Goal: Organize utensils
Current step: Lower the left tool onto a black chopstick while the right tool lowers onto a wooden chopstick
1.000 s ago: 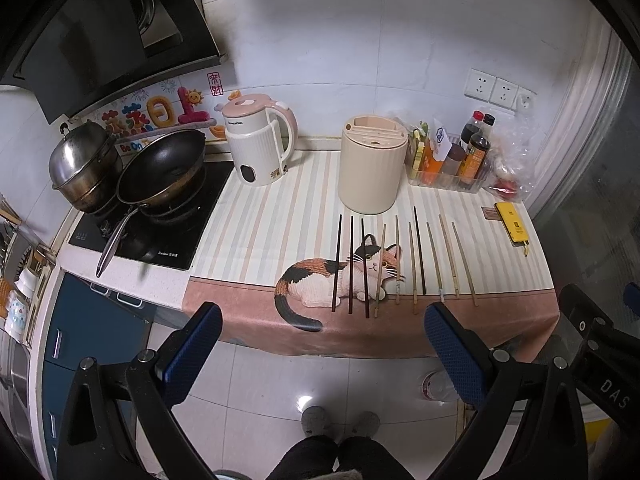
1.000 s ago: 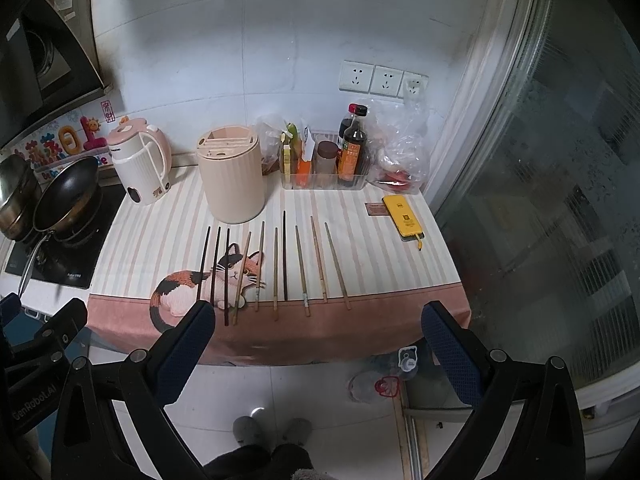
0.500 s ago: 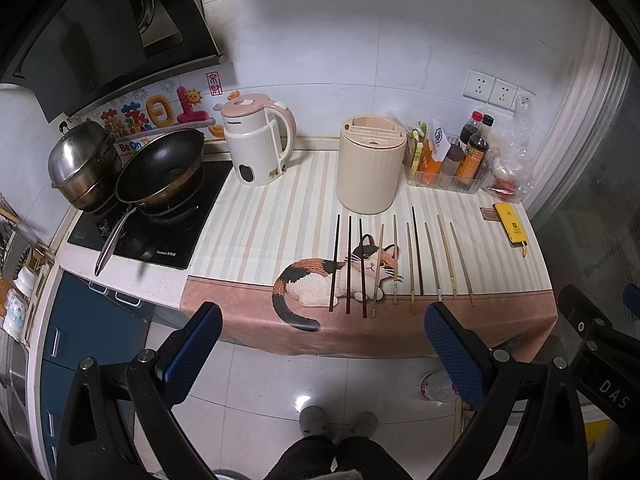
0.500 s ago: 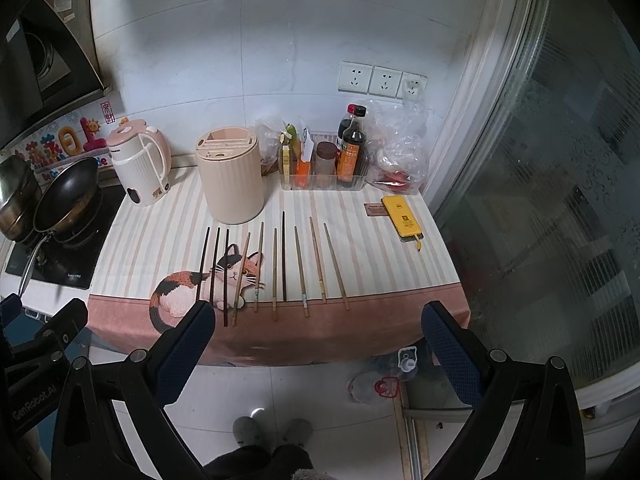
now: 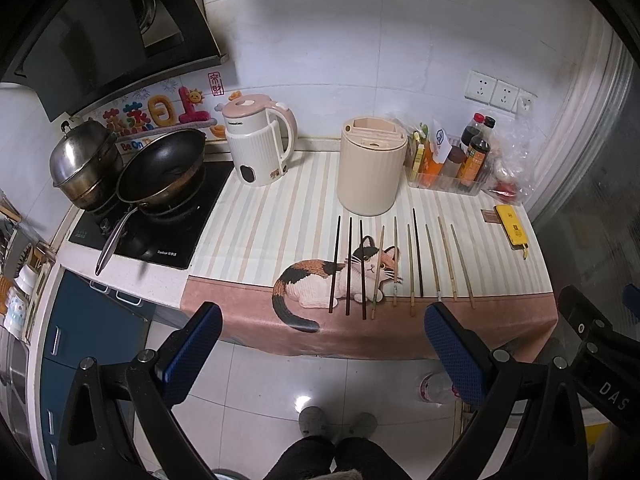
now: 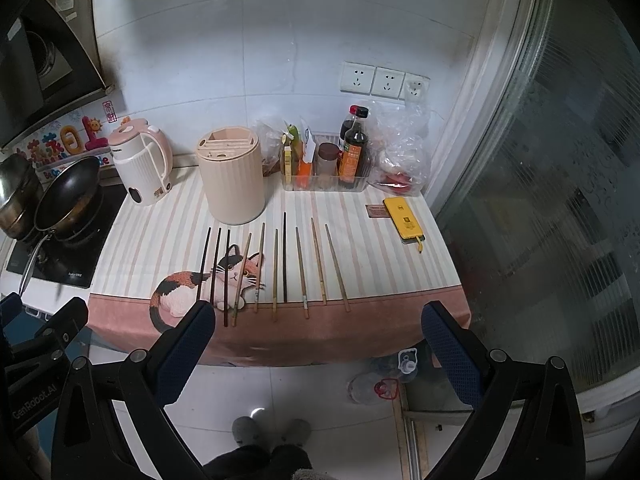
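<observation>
Chopsticks (image 5: 400, 266) barely nearer, both hand-held grippers wide.

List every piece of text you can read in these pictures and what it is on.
"DAS": right gripper body, in the left wrist view.
"GenRobot.AI": left gripper body, in the right wrist view.
"Be On": wall sticker, rest hidden.
Kettle brand, cooktop print, sauce bottle labels: too small to read.

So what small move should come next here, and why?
Probably bring the right gripper forward and down toward the chopsticks. Both grippers, left gripper included, hang open and empty, short of the counter, while all chopsticks lie in a row before the beige holder.
</observation>
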Demonstrator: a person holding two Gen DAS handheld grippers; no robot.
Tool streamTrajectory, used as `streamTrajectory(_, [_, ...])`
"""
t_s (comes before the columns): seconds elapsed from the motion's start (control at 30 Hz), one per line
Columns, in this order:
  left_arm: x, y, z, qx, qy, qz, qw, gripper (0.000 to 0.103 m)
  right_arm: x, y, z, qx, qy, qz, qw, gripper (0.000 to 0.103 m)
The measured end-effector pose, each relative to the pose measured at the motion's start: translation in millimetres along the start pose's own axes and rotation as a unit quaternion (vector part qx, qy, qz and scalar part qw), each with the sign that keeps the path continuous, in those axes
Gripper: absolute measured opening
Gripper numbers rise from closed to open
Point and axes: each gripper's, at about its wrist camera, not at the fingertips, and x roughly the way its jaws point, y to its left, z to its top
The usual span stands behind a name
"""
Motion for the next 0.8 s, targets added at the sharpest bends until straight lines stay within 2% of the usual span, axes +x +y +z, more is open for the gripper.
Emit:
streamTrajectory(0.23, [1, -17, 4, -0.003, -0.006, 0.004, 1.0000, 0.103, 1, 0, 0, 0.002, 0.000, 0.001, 1.000, 0.103])
streamTrajectory(0.33, [9, -23, 7, -0.003, -0.032, 0.007, 0.9994, 0.103, 6, -4, 2, 0.012, -0.003, 0.004, 1.000, 0.103])
streamTrajectory(0.4, [21, -31, 12, 0.004, -0.062, 0.026, 0.9977, 0.103, 16, -12, 5, 0.028, -0.014, 0.018, 0.999, 0.103])
streamTrajectory(0.5, [43, -35, 18, 0.002, -0.083, 0.050, 0.9953, 0.103, 40, -24, 9, 0.041, -0.025, 0.043, 0.998, 0.103])
streamTrajectory(0.57, [61, -36, 20, -0.003, -0.088, 0.063, 0.9941, 0.103, 62, -30, 10, 0.046, -0.022, 0.041, 0.998, 0.103])
streamTrajectory(0.63, [78, -37, 23, -0.005, -0.086, 0.067, 0.9940, 0.103, 89, -33, 10, 0.053, -0.016, 0.029, 0.998, 0.103])
streamTrajectory(0.8, [140, -41, 31, 0.003, -0.053, 0.095, 0.9941, 0.103, 146, -33, 15, 0.051, 0.010, 0.017, 0.999, 0.103])
